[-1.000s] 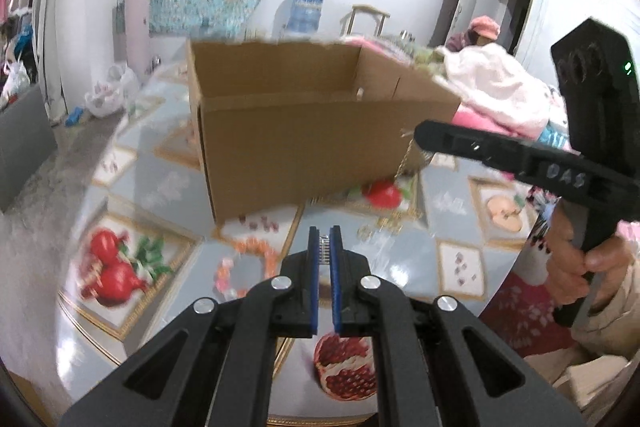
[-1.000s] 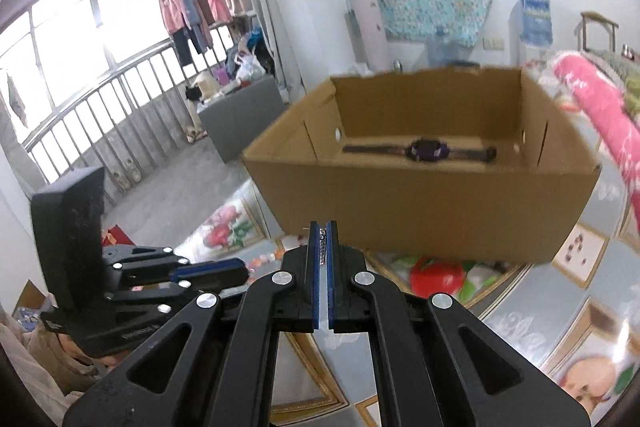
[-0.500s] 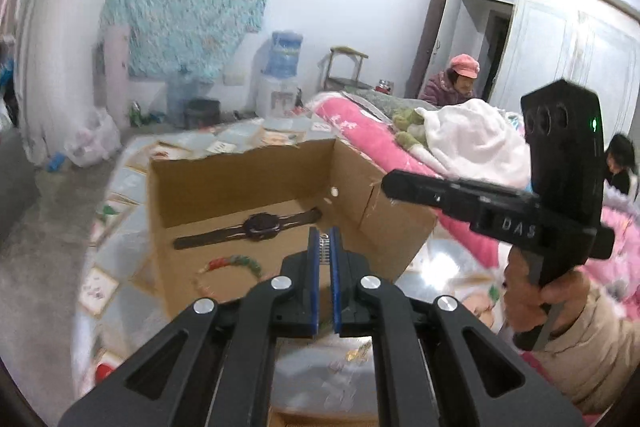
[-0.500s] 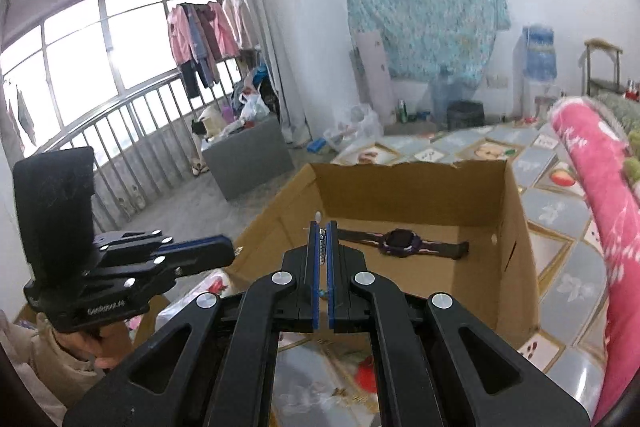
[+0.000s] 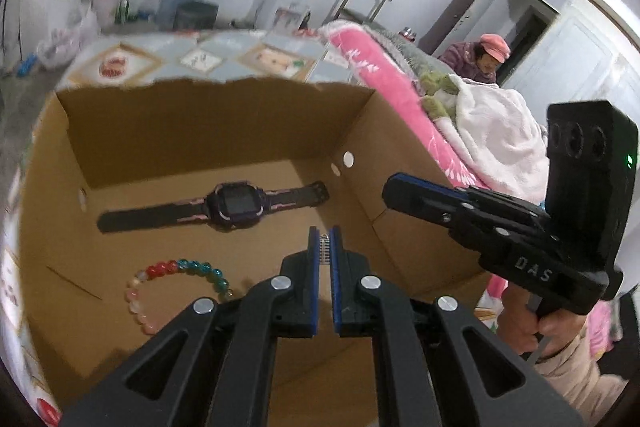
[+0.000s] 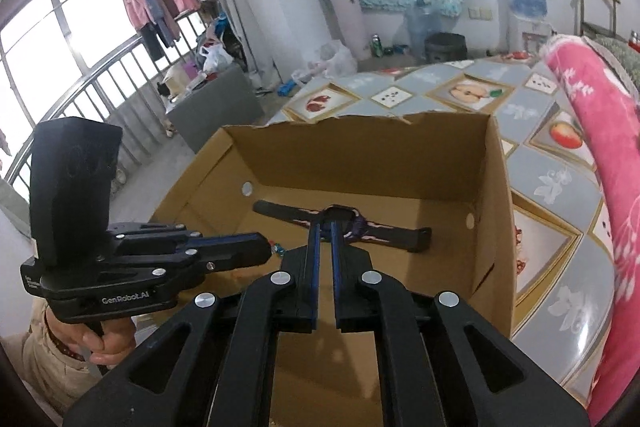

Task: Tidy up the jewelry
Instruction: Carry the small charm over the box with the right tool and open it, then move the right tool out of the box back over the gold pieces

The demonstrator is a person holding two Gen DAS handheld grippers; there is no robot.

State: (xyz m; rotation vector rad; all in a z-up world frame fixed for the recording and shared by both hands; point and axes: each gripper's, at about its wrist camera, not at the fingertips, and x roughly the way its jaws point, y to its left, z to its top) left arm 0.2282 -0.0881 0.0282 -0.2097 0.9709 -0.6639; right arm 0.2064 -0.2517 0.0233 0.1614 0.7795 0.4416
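- Left wrist view looks down into your brown box [image 5: 200, 131], which sits on a table [image 6: 560, 287] with fruit pictures on it.
- Your watch [image 5: 236, 205] lies flat on the floor of the box, near the back wall, with its strap stretched out.
- Your bead bracelet [image 5: 176, 267] also lies on the box floor. It is nearer the front wall, apart from the watch.
- Your left tongs [image 5: 325, 247] hang over the front part of the box. They are clenched tight, and no jewelry is in them.
- Your right tongs [image 6: 324, 239] hang over the box too, by its right wall, pointing toward the watch. Their jaws have just been opening a crack, and nothing is between them.
- A pink blanket [image 6: 600, 147] lies beside the box on its right.
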